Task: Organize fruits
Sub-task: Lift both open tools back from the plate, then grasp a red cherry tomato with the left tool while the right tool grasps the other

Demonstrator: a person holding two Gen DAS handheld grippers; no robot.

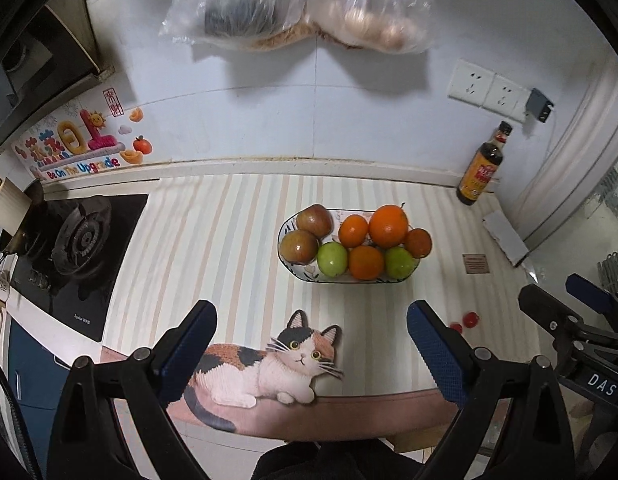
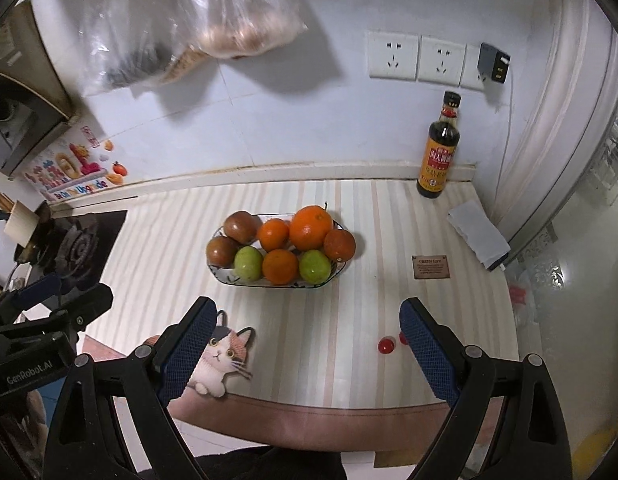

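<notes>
Left gripper wide open, empty, over cat mat; right gripper likewise, its finger half hiding 1 of 2 cherry tomatoes. Beyond, fruit plate mid-table. Hanging bags blurred, tops cut off.

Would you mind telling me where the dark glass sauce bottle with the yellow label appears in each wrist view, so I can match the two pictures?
Left wrist view: the dark glass sauce bottle with the yellow label stands at the right, against the wall, right of the plate.
Right wrist view: the bottle stands right of centre, below the sockets.
Shared landmark: the white patterned oval plate of fruit, left of and nearer than the bottle in both.
</notes>
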